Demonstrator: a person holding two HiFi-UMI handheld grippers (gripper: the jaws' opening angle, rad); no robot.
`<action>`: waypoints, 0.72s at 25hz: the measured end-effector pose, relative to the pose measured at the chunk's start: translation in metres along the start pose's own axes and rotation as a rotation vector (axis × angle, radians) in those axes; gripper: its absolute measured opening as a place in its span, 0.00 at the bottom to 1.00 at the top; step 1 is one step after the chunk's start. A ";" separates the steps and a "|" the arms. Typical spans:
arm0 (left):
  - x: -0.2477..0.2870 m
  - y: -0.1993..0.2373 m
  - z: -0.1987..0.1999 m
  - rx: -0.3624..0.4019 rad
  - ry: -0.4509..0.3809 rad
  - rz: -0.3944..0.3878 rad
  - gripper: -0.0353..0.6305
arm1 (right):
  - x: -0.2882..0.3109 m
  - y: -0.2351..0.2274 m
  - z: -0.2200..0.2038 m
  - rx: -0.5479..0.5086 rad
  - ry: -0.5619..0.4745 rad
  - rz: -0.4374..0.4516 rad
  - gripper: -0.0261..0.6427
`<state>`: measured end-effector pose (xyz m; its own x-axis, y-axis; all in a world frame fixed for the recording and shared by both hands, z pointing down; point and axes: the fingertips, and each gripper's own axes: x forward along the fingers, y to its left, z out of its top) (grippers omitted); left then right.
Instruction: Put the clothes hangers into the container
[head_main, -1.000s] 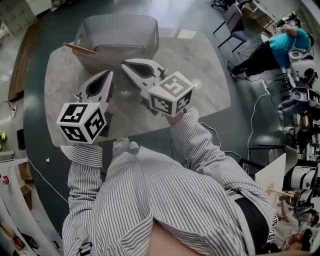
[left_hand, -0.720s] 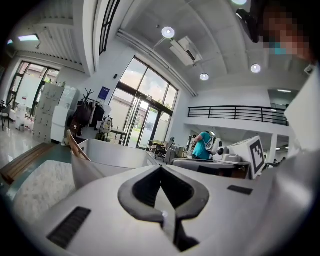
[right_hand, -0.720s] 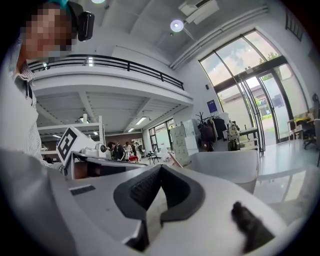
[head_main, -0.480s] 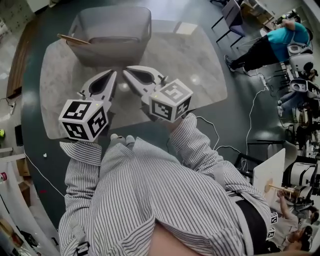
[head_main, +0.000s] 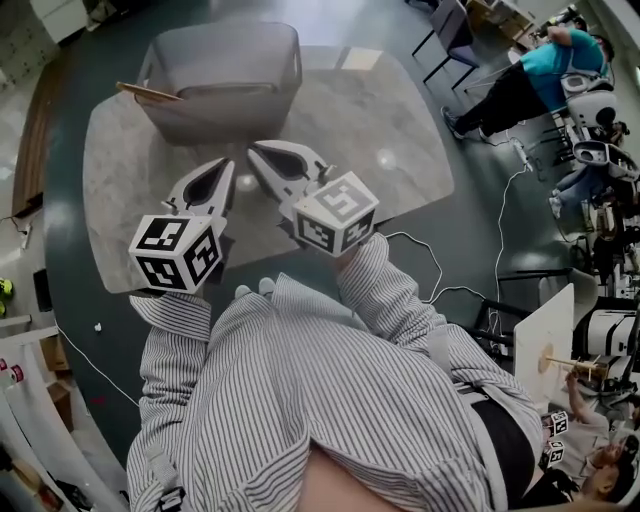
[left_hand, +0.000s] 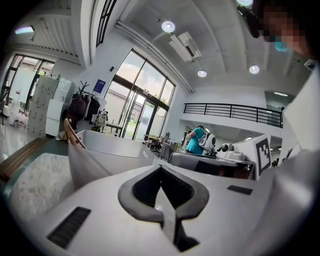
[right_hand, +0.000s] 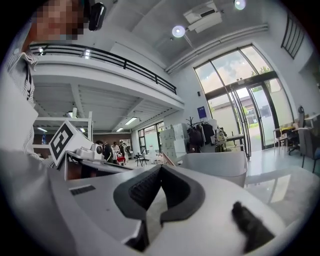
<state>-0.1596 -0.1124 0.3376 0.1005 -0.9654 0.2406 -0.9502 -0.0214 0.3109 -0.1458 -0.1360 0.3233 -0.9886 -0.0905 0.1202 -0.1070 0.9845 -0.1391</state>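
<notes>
A pale wooden hanger (head_main: 150, 93) leans out over the left corner of the grey container (head_main: 220, 110), a plain, thin bar. On the near side of the container, the left gripper (head_main: 226, 164) and right gripper (head_main: 254, 151) are clenched on nothing (tips side by side). Both now sit farther back from the container than a second ago.

A robotics lab in a tall open hall: white robot machines (head_main: 590, 152) and trailing white floor cables (head_main: 499, 240) at three o'clock, a black-railed mezzanine balcony (left_hand: 230, 111), and floor-to-ceiling glazed windows (left_hand: 142, 95) at eleven o'clock.
</notes>
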 end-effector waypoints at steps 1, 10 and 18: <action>-0.001 0.001 -0.001 -0.008 0.000 -0.001 0.07 | 0.001 0.002 0.001 0.003 -0.003 -0.002 0.06; -0.006 0.018 -0.001 -0.046 0.005 -0.009 0.07 | 0.006 0.006 -0.003 -0.060 0.005 -0.062 0.06; -0.006 0.007 -0.010 -0.033 0.028 -0.036 0.07 | 0.001 0.003 -0.004 -0.004 -0.006 -0.085 0.06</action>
<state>-0.1639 -0.1046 0.3475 0.1434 -0.9564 0.2545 -0.9355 -0.0471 0.3501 -0.1465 -0.1329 0.3271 -0.9767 -0.1742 0.1256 -0.1897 0.9739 -0.1247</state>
